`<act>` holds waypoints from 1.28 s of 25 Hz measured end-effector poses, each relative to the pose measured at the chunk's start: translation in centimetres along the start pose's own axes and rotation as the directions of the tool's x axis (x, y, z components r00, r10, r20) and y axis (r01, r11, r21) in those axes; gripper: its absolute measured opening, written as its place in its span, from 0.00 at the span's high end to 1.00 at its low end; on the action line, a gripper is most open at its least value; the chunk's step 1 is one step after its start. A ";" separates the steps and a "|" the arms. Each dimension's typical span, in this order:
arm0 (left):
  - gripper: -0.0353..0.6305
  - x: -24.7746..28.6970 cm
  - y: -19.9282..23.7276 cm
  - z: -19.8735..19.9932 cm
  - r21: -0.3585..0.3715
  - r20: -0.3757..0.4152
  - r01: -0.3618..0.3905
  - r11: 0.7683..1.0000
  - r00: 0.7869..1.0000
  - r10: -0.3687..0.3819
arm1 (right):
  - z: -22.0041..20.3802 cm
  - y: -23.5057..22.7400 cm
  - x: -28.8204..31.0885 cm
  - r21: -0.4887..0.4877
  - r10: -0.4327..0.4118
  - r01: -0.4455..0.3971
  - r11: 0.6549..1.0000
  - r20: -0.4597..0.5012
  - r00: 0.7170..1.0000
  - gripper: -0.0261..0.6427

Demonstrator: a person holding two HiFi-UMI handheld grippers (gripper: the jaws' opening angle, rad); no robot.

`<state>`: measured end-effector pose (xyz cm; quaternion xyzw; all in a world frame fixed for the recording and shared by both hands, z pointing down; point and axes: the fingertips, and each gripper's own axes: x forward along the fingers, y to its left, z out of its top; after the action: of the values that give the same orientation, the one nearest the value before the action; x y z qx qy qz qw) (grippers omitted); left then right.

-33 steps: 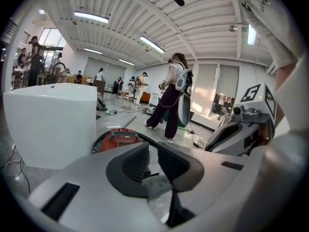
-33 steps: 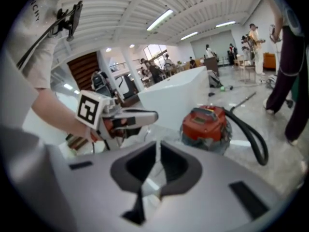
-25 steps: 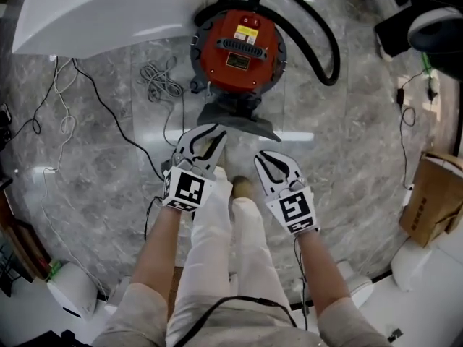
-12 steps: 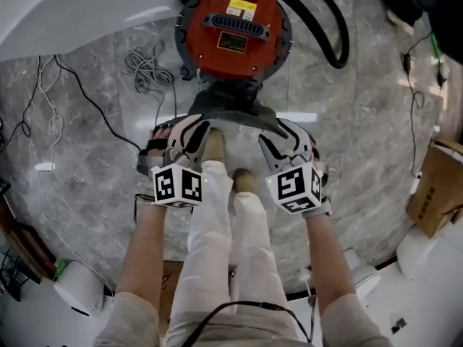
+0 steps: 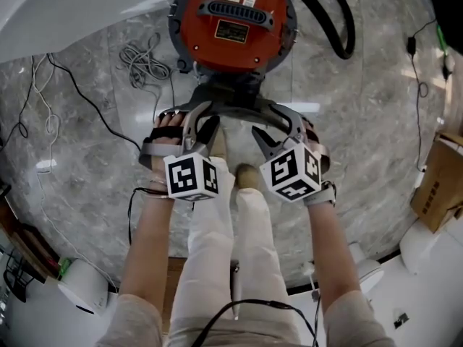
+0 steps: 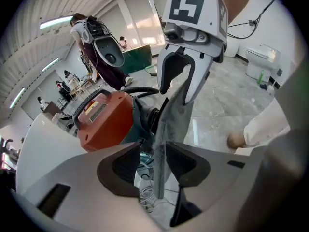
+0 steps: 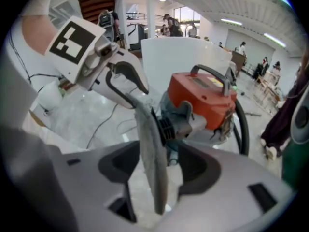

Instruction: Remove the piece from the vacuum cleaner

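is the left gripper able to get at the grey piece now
Probably yes: the left gripper has just been opening its jaws, and the grey piece already stands between them; nothing blocks it.

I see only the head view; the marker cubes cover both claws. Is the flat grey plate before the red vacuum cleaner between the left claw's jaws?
Observer: Yes. The left claw has just been opening; the flat grey plate stands edge-on between its parted jaws.
Operator: And the right one?
Observer: The right claw has also just been opening, the plate's edge between its jaws, not clamped.
Operator: Is the plate attached?
Observer: Its black ribbed neck, seen from the side, runs into the round red vacuum cleaner.
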<state>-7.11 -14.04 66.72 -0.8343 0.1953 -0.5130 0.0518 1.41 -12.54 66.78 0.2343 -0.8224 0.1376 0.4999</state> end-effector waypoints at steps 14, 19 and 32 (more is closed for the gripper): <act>0.70 2.4 -1.2 -0.7 0.044 -0.052 0.066 0.997 0.997 -0.064 | 0.0 0.2 3.1 -0.023 0.018 -0.019 1.000 -0.038 0.999 0.62; 0.70 3.0 -2.1 -1.2 0.048 -0.087 0.097 0.994 0.992 -0.092 | -0.1 0.3 3.1 -0.038 0.009 -0.010 0.999 -0.043 0.999 0.68; 0.87 3.3 -2.2 -1.9 -0.040 -0.127 0.098 0.994 0.987 -0.102 | -0.2 0.2 2.8 -0.077 -0.022 0.020 0.997 -0.018 1.000 0.82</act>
<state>-6.91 -13.03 71.00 -0.8089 0.1646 -0.5644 -0.0006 0.35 -13.03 69.35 0.2221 -0.8199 0.1027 0.5176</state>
